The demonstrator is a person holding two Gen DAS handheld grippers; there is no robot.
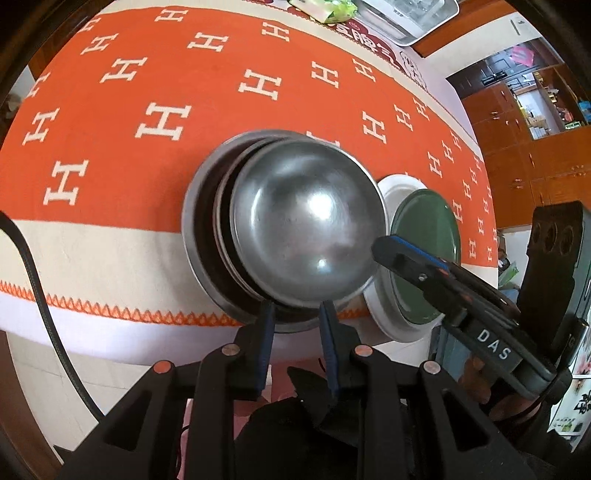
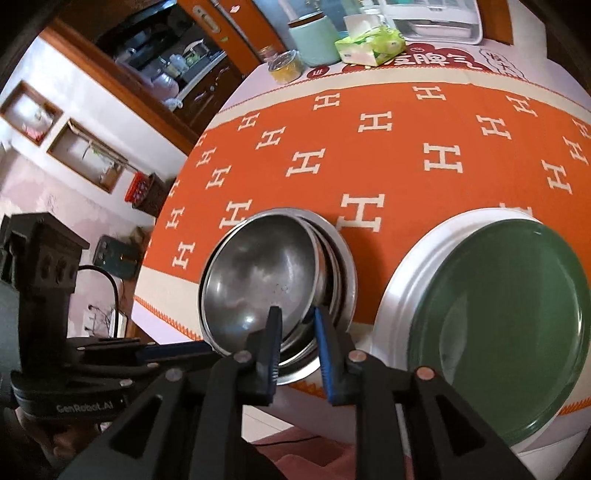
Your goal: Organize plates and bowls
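Starting at the left, a black cable (image 1: 37,277) hangs past the near edge of the table, which is covered by an orange tablecloth (image 1: 147,92) patterned with white H shapes. The left gripper (image 1: 295,310) points steeply down at the near rim of a stack of steel bowls (image 1: 207,221) that sits close to the table's near edge. Its jaws stand only slightly apart. The bowl rims show in the narrow gap between the blue pads, and the pads are not seen pressing on anything.

The top bowl (image 1: 306,221) lies tilted in the stack, shifted toward the right so that a crescent of the bowls beneath shows on its left. The right gripper (image 2: 297,317) meets this bowl at its right near rim. One finger (image 2: 271,332) reaches inside the bowl, the other stands just outside, and the rim passes through the gap. The jaws are a little open and do not clamp the rim.

Just beside the bowls, to the right, a white plate (image 1: 384,306) rests on the cloth with a green plate (image 1: 424,229) lying in it, both overhanging the near edge slightly.

Along the far side stand a glass jar (image 2: 284,66), a mint-green canister (image 2: 314,37), a green tissue pack (image 2: 369,46) and a white tray (image 2: 436,22).
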